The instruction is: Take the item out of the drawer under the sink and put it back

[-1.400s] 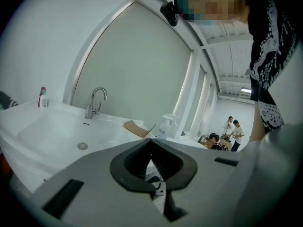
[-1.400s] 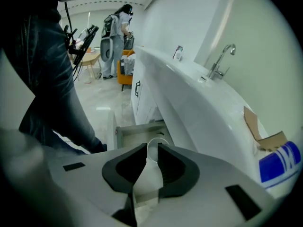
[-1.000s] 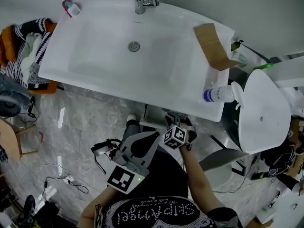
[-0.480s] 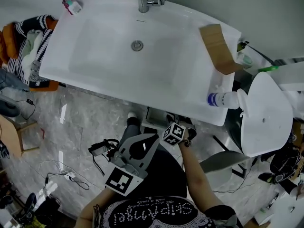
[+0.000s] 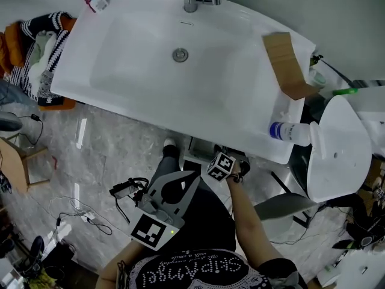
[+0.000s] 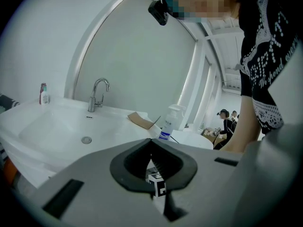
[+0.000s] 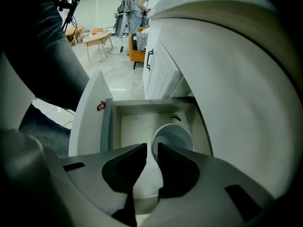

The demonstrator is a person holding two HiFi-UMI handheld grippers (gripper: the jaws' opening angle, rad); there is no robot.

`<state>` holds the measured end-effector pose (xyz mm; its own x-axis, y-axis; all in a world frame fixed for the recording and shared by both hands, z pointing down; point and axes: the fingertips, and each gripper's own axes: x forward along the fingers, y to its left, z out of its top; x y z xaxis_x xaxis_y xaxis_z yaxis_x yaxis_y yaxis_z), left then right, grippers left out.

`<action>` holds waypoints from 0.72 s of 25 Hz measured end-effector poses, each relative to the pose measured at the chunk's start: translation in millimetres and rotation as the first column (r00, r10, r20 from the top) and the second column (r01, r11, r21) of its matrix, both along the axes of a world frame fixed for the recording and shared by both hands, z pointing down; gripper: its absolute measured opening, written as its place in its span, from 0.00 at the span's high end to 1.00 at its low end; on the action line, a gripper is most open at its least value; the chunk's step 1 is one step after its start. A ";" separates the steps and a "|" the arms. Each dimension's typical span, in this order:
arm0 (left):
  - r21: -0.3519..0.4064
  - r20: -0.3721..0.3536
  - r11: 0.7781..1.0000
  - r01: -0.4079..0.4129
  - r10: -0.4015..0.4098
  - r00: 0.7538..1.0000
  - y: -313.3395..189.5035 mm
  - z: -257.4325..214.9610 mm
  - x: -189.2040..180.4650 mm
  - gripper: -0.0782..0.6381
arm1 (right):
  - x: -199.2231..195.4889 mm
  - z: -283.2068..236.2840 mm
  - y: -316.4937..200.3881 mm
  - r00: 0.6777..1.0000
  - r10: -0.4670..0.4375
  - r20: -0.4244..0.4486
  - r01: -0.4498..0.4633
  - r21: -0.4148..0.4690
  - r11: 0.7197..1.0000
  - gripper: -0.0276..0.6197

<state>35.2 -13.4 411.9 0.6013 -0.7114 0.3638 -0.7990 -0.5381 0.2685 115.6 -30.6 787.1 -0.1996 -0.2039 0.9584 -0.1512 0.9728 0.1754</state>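
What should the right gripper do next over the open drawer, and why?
Probably ease the right gripper a little lower, then close. Its jaws stand slightly apart above the open drawer, and the near rim of the white cup lines up with the gap between them, but the pads do not visibly press on its wall yet.

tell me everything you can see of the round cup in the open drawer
The cup is round and pale grey-white, perhaps plastic, with a thin rim. Its open mouth faces up and it looks empty. It stands upright on the floor of the drawer, towards the right side. The right claw hangs over its near rim with jaws slightly apart; whether they touch it is unclear.
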 end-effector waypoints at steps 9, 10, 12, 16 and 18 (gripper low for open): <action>-0.039 -0.032 0.993 0.114 -0.116 0.993 5.0 2.5 -23.0 0.89 | 3.6 22.7 -4.4 0.996 -0.040 -0.073 0.039 -0.016 0.999 0.86; -0.040 -0.034 0.992 0.120 -0.122 0.992 5.9 2.4 -25.4 0.89 | 2.3 23.3 -3.6 0.996 -0.041 -0.075 0.039 -0.022 0.999 0.88; -0.038 -0.034 0.991 0.126 -0.127 0.991 7.7 2.3 -29.3 0.89 | -0.2 21.8 -2.6 0.996 -0.037 -0.077 0.036 -0.021 0.999 0.92; -0.022 -0.033 0.993 0.118 -0.119 0.992 11.8 0.8 -29.1 0.89 | -4.5 7.5 2.2 0.998 -0.040 -0.045 0.041 0.019 0.999 0.92; -0.007 -0.031 0.994 0.107 -0.107 0.994 13.4 -1.1 -27.5 0.89 | -6.5 0.2 10.3 0.999 -0.044 -0.022 0.045 0.023 0.999 0.92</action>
<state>7.8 0.0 410.8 0.5331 -0.7702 0.3501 -0.8430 -0.4485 0.2969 109.1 -20.3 787.3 -0.1884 -0.2177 0.9577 -0.1040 0.9741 0.2010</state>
